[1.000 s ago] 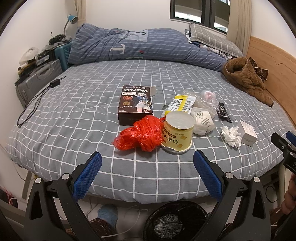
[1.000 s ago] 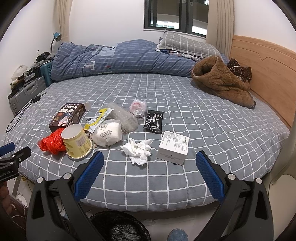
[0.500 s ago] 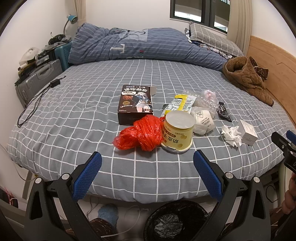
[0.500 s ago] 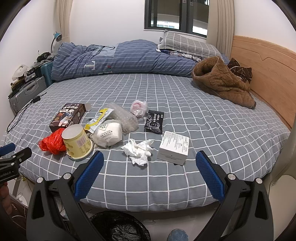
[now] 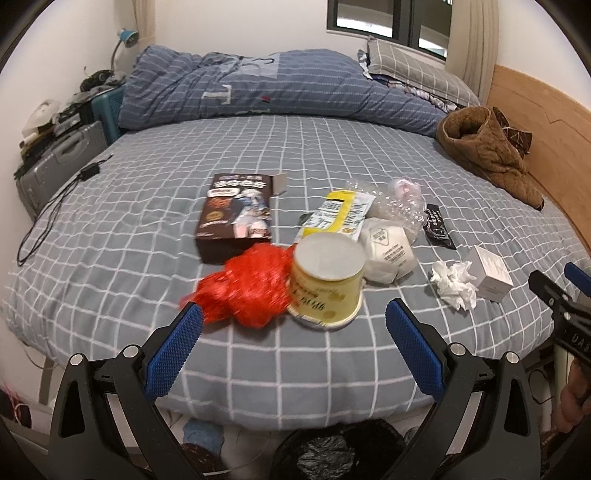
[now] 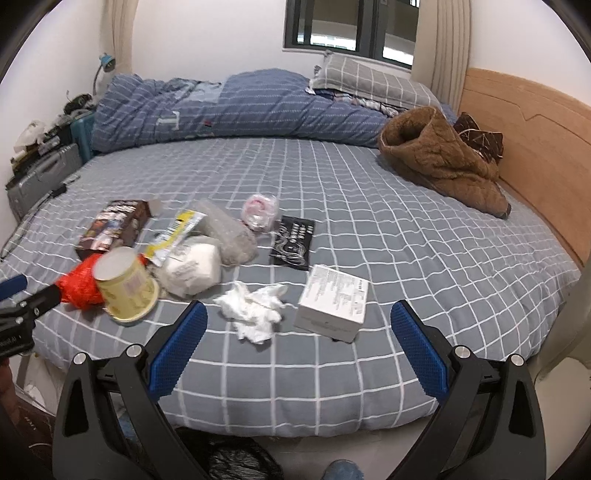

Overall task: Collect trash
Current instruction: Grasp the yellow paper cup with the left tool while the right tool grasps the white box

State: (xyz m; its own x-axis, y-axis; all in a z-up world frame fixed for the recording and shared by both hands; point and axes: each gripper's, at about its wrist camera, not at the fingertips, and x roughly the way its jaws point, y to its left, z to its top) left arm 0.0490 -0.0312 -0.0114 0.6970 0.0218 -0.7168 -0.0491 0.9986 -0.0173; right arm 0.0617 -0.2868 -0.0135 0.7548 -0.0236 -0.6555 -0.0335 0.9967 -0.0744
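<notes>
Red bag (image 5: 247, 291) touches yellow cup (image 5: 327, 280) on bed (image 5: 147, 206).

Room's lit pretty evenly, soft indoor light from above, no harsh shadows on the bed (image 5: 110, 236). The window (image 6: 351, 27) looks dark with a few bright reflections in the glass, so the light doesn't seem to come from there. Both views are heavy fisheye: black corners, the bed edge bows and the headboard (image 6: 535, 140) curves. Left view has motion blur up close, the red bag (image 5: 247, 291) and cup (image 5: 325, 280) are smeared, far stuff stays sharper. Right view's blurry on its left side too, cup (image 6: 125, 284) and box (image 6: 114, 225) look soft. Under the bed edge it goes dim, the bin bag (image 5: 332, 454) is nearly lost in shadow.
</notes>
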